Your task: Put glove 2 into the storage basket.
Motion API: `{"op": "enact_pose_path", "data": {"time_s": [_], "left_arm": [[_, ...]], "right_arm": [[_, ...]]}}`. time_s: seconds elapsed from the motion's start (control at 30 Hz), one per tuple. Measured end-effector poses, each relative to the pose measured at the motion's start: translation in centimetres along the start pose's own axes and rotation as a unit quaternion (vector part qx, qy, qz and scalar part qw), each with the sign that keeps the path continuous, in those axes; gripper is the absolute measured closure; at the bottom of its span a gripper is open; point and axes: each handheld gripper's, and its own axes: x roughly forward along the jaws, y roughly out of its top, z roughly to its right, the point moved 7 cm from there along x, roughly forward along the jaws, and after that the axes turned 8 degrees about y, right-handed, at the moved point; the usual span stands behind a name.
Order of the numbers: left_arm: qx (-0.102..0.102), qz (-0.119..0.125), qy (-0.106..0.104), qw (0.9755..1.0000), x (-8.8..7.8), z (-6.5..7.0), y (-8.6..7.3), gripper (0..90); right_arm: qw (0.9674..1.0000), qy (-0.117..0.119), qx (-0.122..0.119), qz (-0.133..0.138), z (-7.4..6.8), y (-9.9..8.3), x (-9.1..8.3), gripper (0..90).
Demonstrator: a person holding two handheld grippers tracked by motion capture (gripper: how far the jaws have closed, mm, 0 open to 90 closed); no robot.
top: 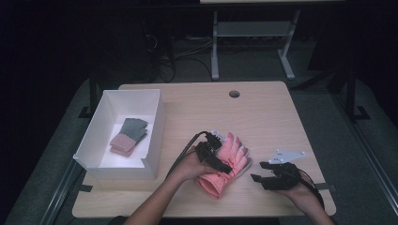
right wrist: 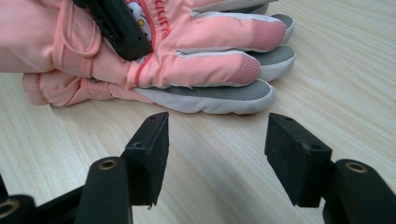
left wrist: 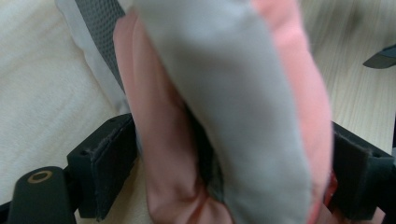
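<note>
Two pink padded gloves (top: 237, 152) with grey-white palms lie stacked on the wooden table (top: 272, 117), fingers pointing away from me. My left gripper (top: 224, 165) reaches over them from the left and is shut on the pink gloves. In the left gripper view pink and grey glove fabric (left wrist: 224, 116) is bunched between both black pads. The right gripper view shows the gloves (right wrist: 201, 70) with one black finger (right wrist: 119, 28) of the left gripper pressed on top. My right gripper (top: 259, 171) rests just right of the gloves, open (right wrist: 217, 154), with bare wood between its pads.
A white open box (top: 155, 126) stands at the table's left, holding a folded grey and pink pair of gloves (top: 129, 136). A round cable hole (top: 234, 93) lies near the far edge. Bare wood stretches behind and right of the gloves.
</note>
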Motion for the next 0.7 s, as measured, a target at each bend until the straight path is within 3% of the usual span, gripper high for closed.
{"op": "enact_pose_path", "data": {"time_s": [0.13,0.33,0.53,0.63,0.7], "left_arm": [[-0.003,-0.006,-0.009,0.9999,0.08,-0.04,0.01,13.6],[-0.018,-0.015,-0.035,0.9991,-0.17,-0.15,-0.03,32.7],[-0.023,-0.024,-0.045,0.9984,-0.54,-0.19,0.0,50.3],[-0.02,-0.021,-0.048,0.9984,-0.62,-0.1,0.09,56.0],[-0.026,-0.016,-0.063,0.9976,-0.71,-0.22,0.04,58.2]], "right_arm": [[1.0,0.001,0.001,0.0,0.08,-0.02,0.09,39.2],[1.0,-0.001,0.003,0.002,0.12,-0.07,-0.12,39.2],[1.0,-0.002,0.005,0.002,0.26,-0.06,-0.16,39.1],[1.0,-0.002,0.007,0.004,0.34,-0.05,-0.1,37.2],[0.9999,-0.002,0.012,0.004,0.35,-0.05,-0.06,34.3]]}}
